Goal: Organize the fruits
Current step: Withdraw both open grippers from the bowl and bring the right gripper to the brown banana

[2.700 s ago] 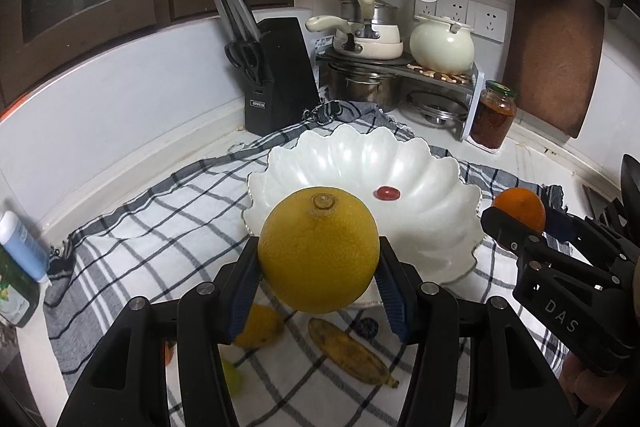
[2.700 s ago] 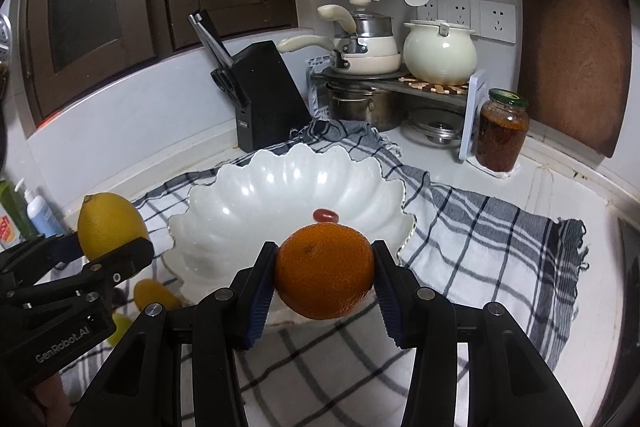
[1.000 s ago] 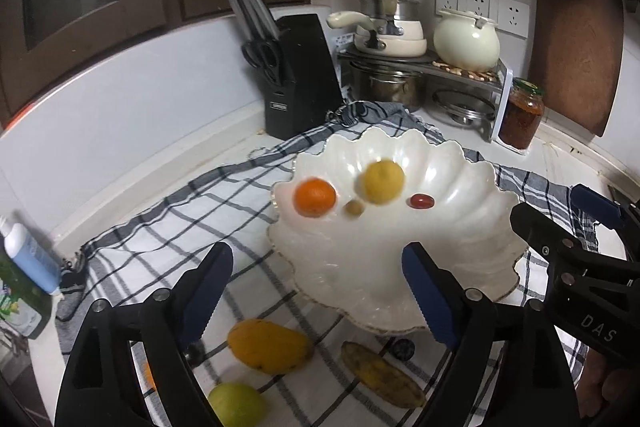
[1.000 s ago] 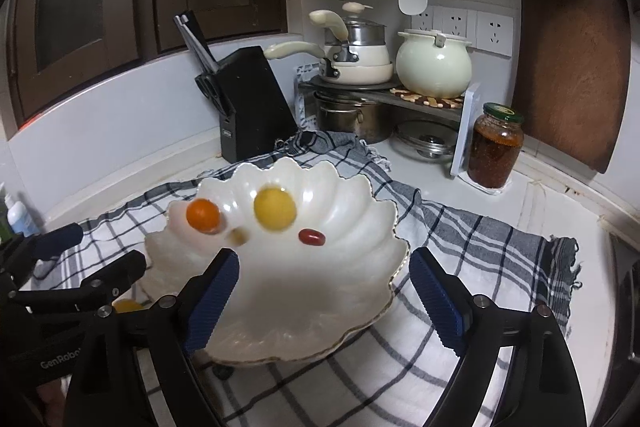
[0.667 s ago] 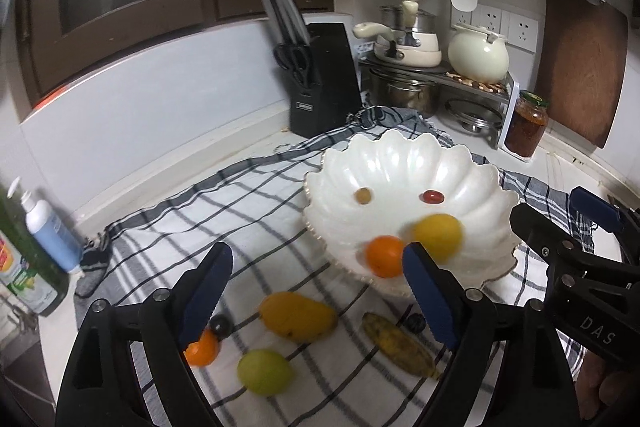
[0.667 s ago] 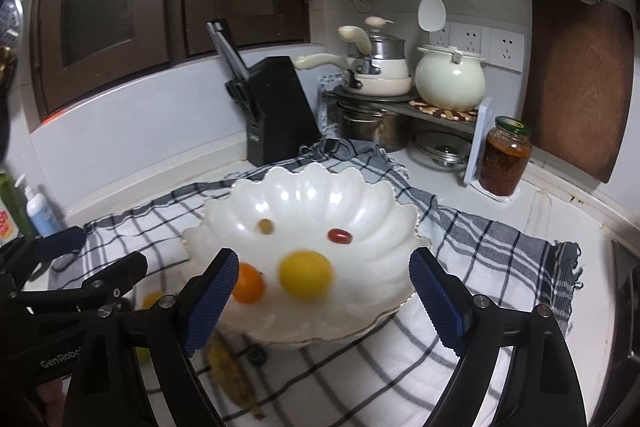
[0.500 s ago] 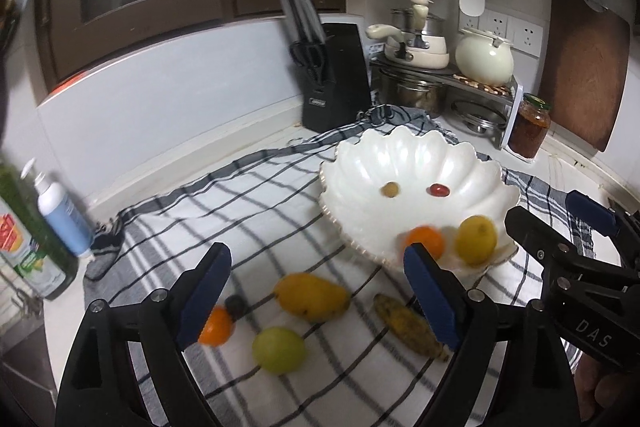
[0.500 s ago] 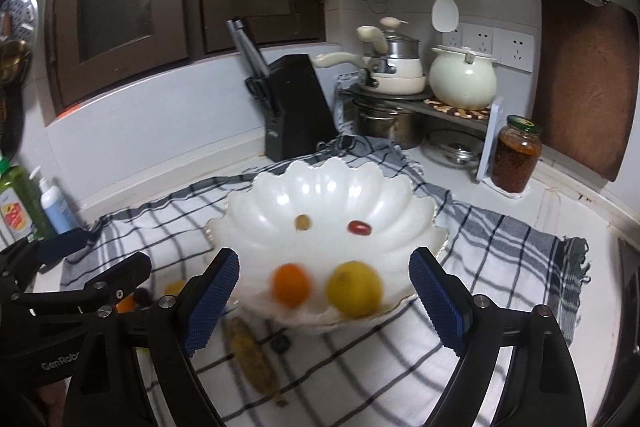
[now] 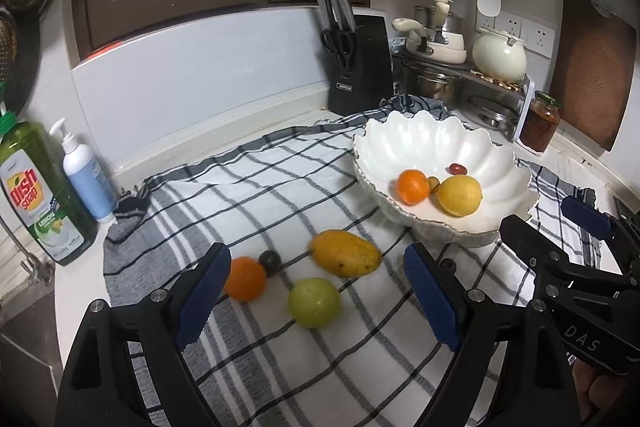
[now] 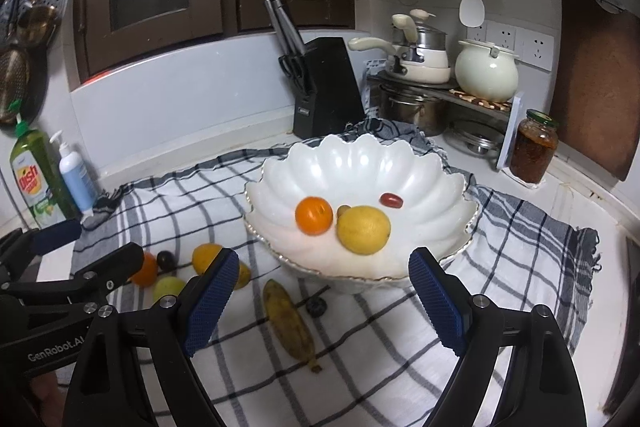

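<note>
Left wrist view: left gripper (image 9: 314,291) hangs wide apart and empty over the green fruit (image 9: 314,302), probably lining up its next pick; right gripper (image 10: 322,297) is likewise spread, empty. Beyond, the bowl (image 9: 424,141) gathers the lemon (image 9: 459,195).

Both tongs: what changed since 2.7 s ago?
Left tongs let go the lemon, right tongs the orange; both fruits now lie in the bowl. Both tongs opened and pulled back. The red fruit stayed in the bowl.
</note>
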`<action>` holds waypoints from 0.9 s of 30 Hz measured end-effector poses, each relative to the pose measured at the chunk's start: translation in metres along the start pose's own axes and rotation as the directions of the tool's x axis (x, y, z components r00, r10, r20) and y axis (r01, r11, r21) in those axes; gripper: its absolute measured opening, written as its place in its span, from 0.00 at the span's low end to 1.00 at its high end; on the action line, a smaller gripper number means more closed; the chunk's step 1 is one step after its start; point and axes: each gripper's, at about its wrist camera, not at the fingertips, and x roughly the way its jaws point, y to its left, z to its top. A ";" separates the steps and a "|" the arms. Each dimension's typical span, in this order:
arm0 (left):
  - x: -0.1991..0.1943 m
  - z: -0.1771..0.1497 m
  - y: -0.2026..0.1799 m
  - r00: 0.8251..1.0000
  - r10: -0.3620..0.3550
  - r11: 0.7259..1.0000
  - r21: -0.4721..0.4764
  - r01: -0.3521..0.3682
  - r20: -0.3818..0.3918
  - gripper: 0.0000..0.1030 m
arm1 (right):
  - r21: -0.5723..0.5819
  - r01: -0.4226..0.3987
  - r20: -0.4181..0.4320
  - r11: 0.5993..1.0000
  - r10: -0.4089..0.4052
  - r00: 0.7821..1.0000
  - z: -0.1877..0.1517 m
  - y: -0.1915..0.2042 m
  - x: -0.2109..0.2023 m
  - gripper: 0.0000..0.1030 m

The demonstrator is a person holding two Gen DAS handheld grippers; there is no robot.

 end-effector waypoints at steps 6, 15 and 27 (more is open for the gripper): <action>-0.001 -0.012 0.006 0.999 0.036 0.999 -0.008 -0.036 -0.006 0.88 | -0.028 -0.022 -0.013 0.999 0.022 1.000 -0.011 0.009 0.003 0.83; 0.010 -0.036 0.008 0.997 0.062 0.998 -0.022 -0.063 -0.046 0.92 | -0.063 -0.102 -0.093 0.993 0.096 0.991 -0.034 0.015 0.027 0.64; 0.033 -0.054 0.002 0.991 0.078 0.996 -0.041 -0.083 -0.110 0.93 | -0.100 -0.165 -0.178 0.981 0.145 0.973 -0.049 0.014 0.058 0.52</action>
